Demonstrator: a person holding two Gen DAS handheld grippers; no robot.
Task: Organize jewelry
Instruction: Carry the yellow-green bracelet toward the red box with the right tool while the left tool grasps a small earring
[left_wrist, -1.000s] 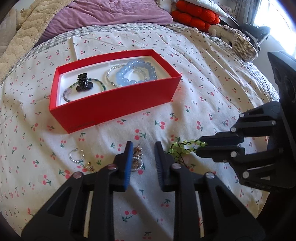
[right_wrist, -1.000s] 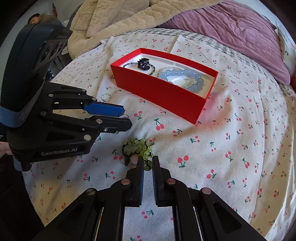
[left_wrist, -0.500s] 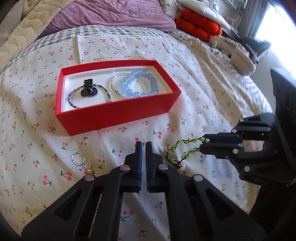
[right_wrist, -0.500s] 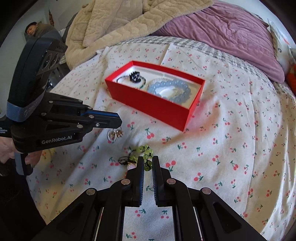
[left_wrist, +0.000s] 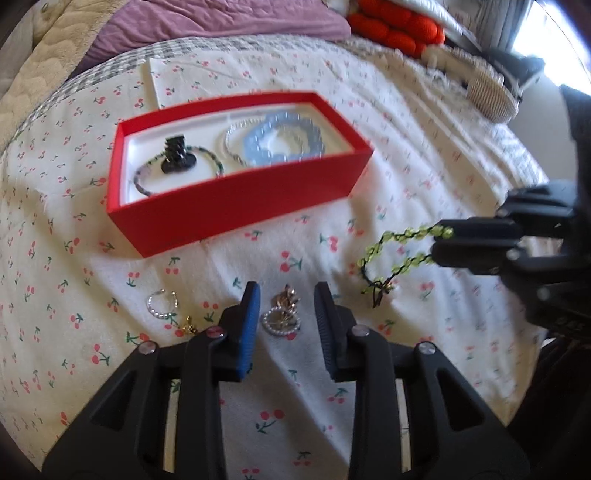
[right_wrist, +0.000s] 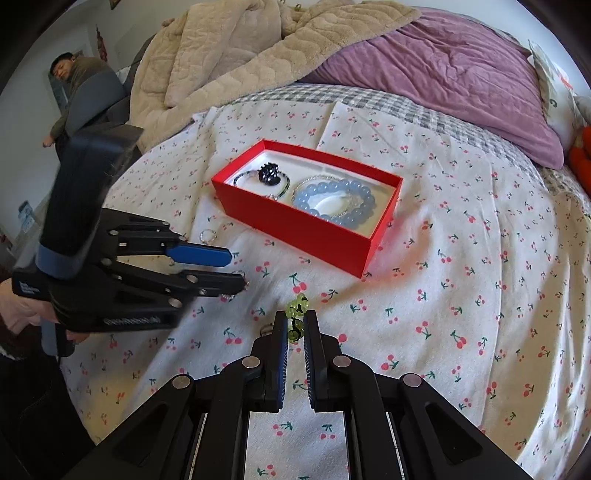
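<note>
A red box (left_wrist: 236, 199) (right_wrist: 306, 232) on the cherry-print bedspread holds a blue bead bracelet (left_wrist: 284, 136) (right_wrist: 334, 201), a thin dark bracelet and a black hair claw (left_wrist: 177, 157) (right_wrist: 269, 173). My right gripper (right_wrist: 295, 321) (left_wrist: 441, 245) is shut on a green bead bracelet (left_wrist: 395, 254) (right_wrist: 295, 312), which hangs above the bed. My left gripper (left_wrist: 286, 295) (right_wrist: 236, 269) is open, its fingers either side of a pearl-and-gold earring (left_wrist: 282, 314) lying on the bed. A second pearl earring (left_wrist: 162, 302) (right_wrist: 208, 235) lies to its left.
A beige blanket (right_wrist: 240, 55) and purple pillow (right_wrist: 443, 81) lie behind the box. Orange cushions (left_wrist: 395, 29) and a woven basket (left_wrist: 491, 96) are at the far right. A person (right_wrist: 74, 81) sits beyond the bed's left side.
My right gripper has lifted the green bracelet off the bed. My left gripper shut briefly, then opened again around the pearl-and-gold earring.
</note>
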